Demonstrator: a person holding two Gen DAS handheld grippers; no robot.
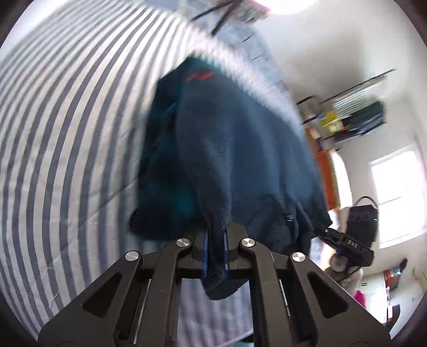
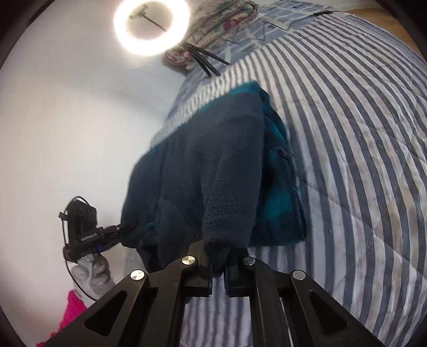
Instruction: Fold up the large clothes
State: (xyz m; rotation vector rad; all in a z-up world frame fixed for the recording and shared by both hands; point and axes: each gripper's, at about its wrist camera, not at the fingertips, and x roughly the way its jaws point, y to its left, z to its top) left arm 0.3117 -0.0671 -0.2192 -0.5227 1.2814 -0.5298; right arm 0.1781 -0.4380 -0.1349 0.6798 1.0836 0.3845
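A dark navy and teal fleece jacket (image 1: 234, 149) lies on a grey-and-white striped quilt (image 1: 66, 133). A small red logo (image 1: 200, 75) shows near its far end. My left gripper (image 1: 215, 240) is shut on a fold of the jacket's near edge, and cloth hangs down between the fingers. In the right wrist view the same jacket (image 2: 213, 165) spreads over the quilt (image 2: 360, 160). My right gripper (image 2: 218, 260) is shut on a thick roll of fleece at the near edge. The other gripper (image 2: 106, 235) grips the jacket's left side there, held by a gloved hand (image 2: 90, 272).
A lit ring light (image 2: 151, 25) on a stand rises at the far side. Patterned bedding (image 2: 226, 24) is piled at the bed's far end. Shelves with boxes (image 1: 355, 117) and a bright window (image 1: 397, 197) stand at the right. Pink cloth (image 2: 73, 312) lies low at the left.
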